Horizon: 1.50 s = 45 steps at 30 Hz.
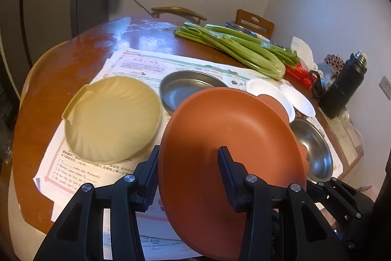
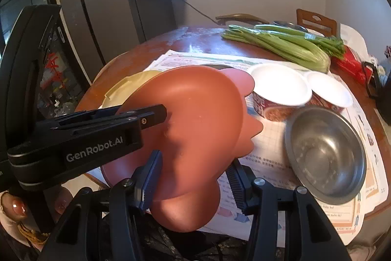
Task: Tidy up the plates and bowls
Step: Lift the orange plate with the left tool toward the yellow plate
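My left gripper (image 1: 188, 160) is shut on the rim of a terracotta plate (image 1: 227, 136), held tilted above the table. The same plate (image 2: 195, 114) fills the right wrist view, with the left gripper's finger (image 2: 151, 116) on it. My right gripper (image 2: 193, 175) has its jaws either side of the plate's lower lobe; contact is unclear. A yellow shell-shaped plate (image 1: 112, 119) lies on papers at the left. A flat steel pan (image 1: 185, 89) sits behind it. A steel bowl (image 2: 325, 153) and two white-lined bowls (image 2: 281, 87) (image 2: 330, 92) stand at the right.
Celery stalks (image 1: 234, 45) lie across the far side of the round wooden table (image 1: 61, 70). A black flask (image 1: 344, 85) and a red packet (image 1: 298, 75) stand at the right edge. Printed papers (image 1: 136, 62) cover the table's middle. Chairs (image 1: 254, 21) stand behind.
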Each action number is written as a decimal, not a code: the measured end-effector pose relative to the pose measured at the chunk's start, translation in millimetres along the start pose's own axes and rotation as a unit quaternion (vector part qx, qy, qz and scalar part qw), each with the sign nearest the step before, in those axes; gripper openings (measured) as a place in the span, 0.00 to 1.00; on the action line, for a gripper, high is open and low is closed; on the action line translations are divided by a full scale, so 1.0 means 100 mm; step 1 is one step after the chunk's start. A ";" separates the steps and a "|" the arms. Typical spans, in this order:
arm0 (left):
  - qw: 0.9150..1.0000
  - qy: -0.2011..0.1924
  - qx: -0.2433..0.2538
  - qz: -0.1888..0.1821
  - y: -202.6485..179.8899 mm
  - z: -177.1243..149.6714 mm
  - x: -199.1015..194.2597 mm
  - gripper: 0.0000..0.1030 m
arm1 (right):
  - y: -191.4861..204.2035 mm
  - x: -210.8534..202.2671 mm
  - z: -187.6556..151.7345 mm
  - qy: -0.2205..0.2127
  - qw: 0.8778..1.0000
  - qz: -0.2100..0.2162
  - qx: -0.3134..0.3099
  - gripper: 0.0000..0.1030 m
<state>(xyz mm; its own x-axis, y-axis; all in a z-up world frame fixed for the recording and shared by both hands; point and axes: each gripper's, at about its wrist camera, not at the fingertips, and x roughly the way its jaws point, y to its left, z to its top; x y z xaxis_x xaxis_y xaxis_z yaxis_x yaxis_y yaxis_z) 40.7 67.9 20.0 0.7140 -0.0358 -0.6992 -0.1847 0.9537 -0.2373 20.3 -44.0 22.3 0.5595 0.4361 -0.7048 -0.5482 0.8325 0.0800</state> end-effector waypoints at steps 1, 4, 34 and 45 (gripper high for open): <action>1.000 -0.003 -0.002 0.002 0.02 0.00 -0.01 0.45 | 0.03 0.01 0.02 -0.001 1.000 0.000 -0.004 0.51; 1.000 -0.008 -0.006 0.006 0.07 0.01 -0.03 0.45 | 0.10 0.04 0.06 -0.001 1.000 0.001 -0.011 0.51; 0.997 -0.046 -0.057 0.008 0.87 0.41 -0.03 0.46 | 0.71 0.54 0.62 0.007 0.998 0.034 -0.061 0.51; 0.998 -0.051 -0.032 0.014 1.10 0.71 -0.08 0.46 | 0.87 0.68 0.93 0.003 0.997 0.050 -0.063 0.51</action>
<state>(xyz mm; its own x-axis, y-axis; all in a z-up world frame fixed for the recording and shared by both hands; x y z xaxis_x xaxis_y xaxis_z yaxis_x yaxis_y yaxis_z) 62.7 194.0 47.0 0.7727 0.0253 -0.6343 -0.2460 0.9331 -0.2625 68.2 90.1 46.5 0.4944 0.5132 -0.7016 -0.6757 0.7346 0.0612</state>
